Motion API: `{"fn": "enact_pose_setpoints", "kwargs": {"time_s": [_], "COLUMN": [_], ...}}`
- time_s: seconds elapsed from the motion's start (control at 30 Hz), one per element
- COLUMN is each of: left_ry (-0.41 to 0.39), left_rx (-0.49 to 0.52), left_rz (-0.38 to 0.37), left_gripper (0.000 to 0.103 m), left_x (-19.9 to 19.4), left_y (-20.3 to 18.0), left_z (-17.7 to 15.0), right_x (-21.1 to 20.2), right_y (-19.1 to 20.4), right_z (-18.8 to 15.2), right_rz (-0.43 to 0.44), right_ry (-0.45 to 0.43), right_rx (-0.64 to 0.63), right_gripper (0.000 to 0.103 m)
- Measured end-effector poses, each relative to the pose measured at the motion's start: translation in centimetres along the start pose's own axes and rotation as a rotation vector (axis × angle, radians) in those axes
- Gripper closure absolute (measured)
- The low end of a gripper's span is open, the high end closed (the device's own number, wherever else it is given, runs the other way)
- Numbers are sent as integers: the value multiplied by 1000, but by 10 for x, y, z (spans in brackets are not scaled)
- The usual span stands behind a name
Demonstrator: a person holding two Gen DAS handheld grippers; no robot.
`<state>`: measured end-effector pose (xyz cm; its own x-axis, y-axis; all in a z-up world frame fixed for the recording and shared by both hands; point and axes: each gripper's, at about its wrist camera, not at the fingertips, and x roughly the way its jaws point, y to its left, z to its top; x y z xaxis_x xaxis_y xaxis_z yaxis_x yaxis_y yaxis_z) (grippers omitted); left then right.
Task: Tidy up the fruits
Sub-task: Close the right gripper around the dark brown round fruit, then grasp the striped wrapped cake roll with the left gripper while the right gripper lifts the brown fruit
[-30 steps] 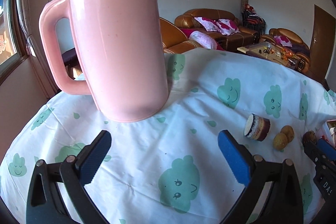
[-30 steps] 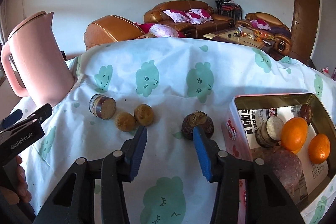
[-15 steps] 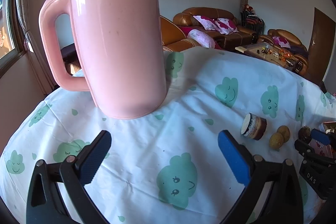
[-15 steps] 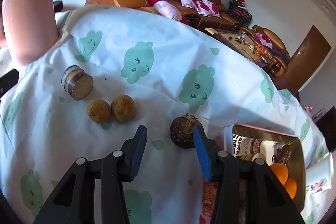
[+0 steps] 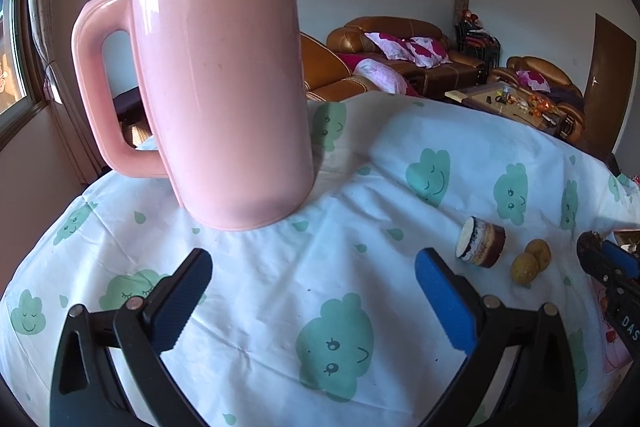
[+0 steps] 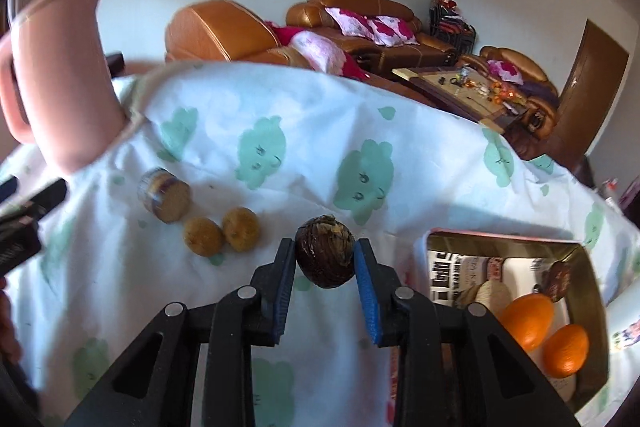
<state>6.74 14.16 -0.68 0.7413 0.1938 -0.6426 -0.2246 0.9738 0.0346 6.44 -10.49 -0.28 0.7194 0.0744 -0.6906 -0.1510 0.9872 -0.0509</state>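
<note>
Toward the table's (image 6: 400, 131) left edge stands a pink kettle (image 5: 224, 95), and the left gripper (image 5: 312, 275) hovers before it with jaws spread wide, nothing between them. Mid-table lie a cut cylinder (image 6: 165, 195) and two yellow fruits (image 6: 222, 231). The right gripper (image 6: 325, 263) pinches a dark brown fruit (image 6: 325, 253), beside the tin box (image 6: 584, 251) of oranges (image 6: 528, 319) at the right edge.

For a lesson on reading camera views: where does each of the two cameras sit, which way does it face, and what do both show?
Left wrist: on the left gripper, looking down past open fingers at the pink jug.
Right wrist: on the right gripper, facing its gripped brown fruit and the tin.
Shared: jug, two yellow fruits, sofa.
</note>
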Motion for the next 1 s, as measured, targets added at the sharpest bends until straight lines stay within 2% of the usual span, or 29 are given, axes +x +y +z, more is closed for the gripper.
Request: {"fn": "enact_pose_setpoints", "kwargs": {"time_s": [0.07,0.13,0.23,0.37,0.57,0.67,0.8,0.9,1.0], "left_ry": [-7,-13,-16,-24,-4,17,117,199,202], "left_rx": [12,25,43,72,109,159,171,146,132], "left_rz": [-12,-32,-82,-171,-266,-220,-207,-254,-268], "left_gripper": [0,0,1,4,8,12,29,42,48], "left_x": [0,1,2,1,2,14,43,60,63], "left_y": [-2,-6,-12,-27,-65,-87,-97,-95,-95], "left_z": [0,-1,-1,-2,8,14,17,16,19], "right_x": [-18,-28,-34,-42,-41,-40,-31,-25,-21], "right_y": [4,16,26,24,10,7,-2,-9,-12], "right_z": [-6,-12,-30,-28,-28,-28,-29,-29,-29], "right_rz": [91,138,135,106,111,113,142,172,196], "right_ry": [-79,-138,-194,-241,-234,-233,-200,-184,-166], "right_rx": [42,59,72,71,89,98,139,169,190], "right_gripper": [71,71,71,71,74,74,74,74,73]}}
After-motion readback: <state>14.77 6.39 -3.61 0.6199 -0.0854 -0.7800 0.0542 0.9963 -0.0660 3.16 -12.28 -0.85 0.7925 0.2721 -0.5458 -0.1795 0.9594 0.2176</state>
